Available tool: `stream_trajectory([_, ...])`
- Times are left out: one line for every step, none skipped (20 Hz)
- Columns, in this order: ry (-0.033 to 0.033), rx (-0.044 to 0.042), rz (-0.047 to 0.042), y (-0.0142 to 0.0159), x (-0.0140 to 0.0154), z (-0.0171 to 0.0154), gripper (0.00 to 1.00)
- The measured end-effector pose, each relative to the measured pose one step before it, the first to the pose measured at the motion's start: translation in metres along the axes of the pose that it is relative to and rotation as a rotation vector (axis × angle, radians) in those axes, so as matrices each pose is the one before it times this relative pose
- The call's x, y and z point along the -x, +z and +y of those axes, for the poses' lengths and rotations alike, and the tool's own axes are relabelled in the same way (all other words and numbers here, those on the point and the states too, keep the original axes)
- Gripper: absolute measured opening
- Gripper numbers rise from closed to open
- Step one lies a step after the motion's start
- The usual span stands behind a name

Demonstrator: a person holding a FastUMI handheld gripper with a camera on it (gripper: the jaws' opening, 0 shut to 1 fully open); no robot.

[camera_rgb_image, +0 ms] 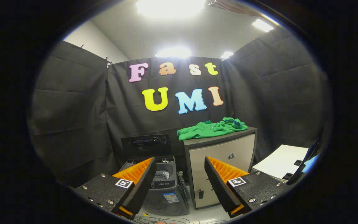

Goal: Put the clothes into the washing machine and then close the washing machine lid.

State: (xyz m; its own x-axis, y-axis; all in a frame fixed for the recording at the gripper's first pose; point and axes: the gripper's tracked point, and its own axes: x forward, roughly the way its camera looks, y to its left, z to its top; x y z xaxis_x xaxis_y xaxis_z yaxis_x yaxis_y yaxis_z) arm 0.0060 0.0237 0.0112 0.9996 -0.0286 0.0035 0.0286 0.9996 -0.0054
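Gripper (180, 182) spread wide, holding nothing, well short of everything. Shirt (211, 128), green and crumpled, lies on top of the cabinet (222, 155), beyond the fingers and above them. Washer (162, 183) stands just left of the cabinet, lid (145, 143) raised against the wall, drum open. Step in hand, as judged: reach for the shirt. Lift and advance, stay spread, come down on the bunched middle fold rather than a thin edge, so that the whole garment lifts together.
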Motion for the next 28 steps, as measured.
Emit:
stream_trajectory([-0.00616,-0.00677,-0.00324,0.00513,-0.00371,0.00225,0.96])
stream_trajectory([-0.00811,-0.00572,-0.00679,0.00545,-0.00357,0.00220,0.96])
stream_trajectory([-0.01280,-0.00156,-0.00205,0.00677,-0.00610,0.00145,0.96])
stream_trajectory([-0.01680,0.00532,-0.00247,0.00682,-0.00527,0.00091,0.96])
stream_trajectory([-0.01511,0.01019,-0.00747,0.00915,-0.00356,0.00080,0.96])
stream_trajectory([-0.01482,0.00813,-0.00612,0.00864,-0.00474,0.00105,0.96])
stream_trajectory([-0.01453,0.00380,-0.00706,0.00742,-0.00492,-0.00004,0.96])
stream_trajectory([-0.01650,-0.00023,-0.01001,0.00851,-0.00613,-0.00163,0.96])
stream_trajectory([-0.01469,-0.00412,-0.01203,0.00838,-0.00591,-0.00142,0.95])
stream_trajectory([-0.01202,-0.00775,-0.01302,0.00754,-0.00525,-0.00141,0.96])
stream_trajectory([-0.00285,-0.00819,-0.01155,0.00824,-0.00707,0.00007,0.95])
stream_trajectory([-0.00186,0.00013,-0.00834,0.00535,-0.00818,-0.00111,0.95])
stream_trajectory([-0.00337,0.00943,-0.01007,0.00549,-0.00782,-0.00285,0.95])
stream_trajectory([-0.00258,0.00991,-0.00453,0.00457,-0.00791,-0.00375,0.95])
stream_trajectory([0.00642,0.00840,-0.00400,0.00296,-0.01032,-0.00306,0.95])
stream_trajectory([0.01270,0.00627,0.00077,0.00342,-0.01115,-0.00315,0.96])
stream_trajectory([0.00851,0.00560,0.00068,0.00297,-0.01087,-0.00451,0.96])
stream_trajectory([0.00048,0.00271,-0.00148,0.00348,-0.01099,-0.00800,0.96])
stream_trajectory([0.00011,-0.00521,-0.00149,0.00316,-0.01382,-0.00751,0.96])
stream_trajectory([0.00101,-0.00929,0.00101,0.00166,-0.01162,-0.00615,0.96])
stream_trajectory([-0.00166,-0.00768,0.00063,0.00305,-0.01260,-0.00643,0.95])
stream_trajectory([-0.00774,-0.00165,-0.00322,0.00276,-0.01438,-0.00877,0.96])
stream_trajectory([-0.01319,0.00018,0.01051,-0.00009,-0.01624,-0.01001,0.96])
stream_trajectory([-0.01051,0.00195,0.01436,-0.00264,-0.01566,-0.00843,0.96])
stream_trajectory([-0.00524,0.00284,0.01809,-0.00229,-0.01504,-0.00665,0.96])
stream_trajectory([-0.01098,0.00538,0.01579,-0.00220,-0.01506,-0.00841,0.96])
stream_trajectory([-0.01702,0.00454,0.01411,-0.00170,-0.01596,-0.00905,0.96])
stream_trajectory([-0.01523,0.00021,0.01369,-0.00140,-0.01553,-0.00828,0.96])
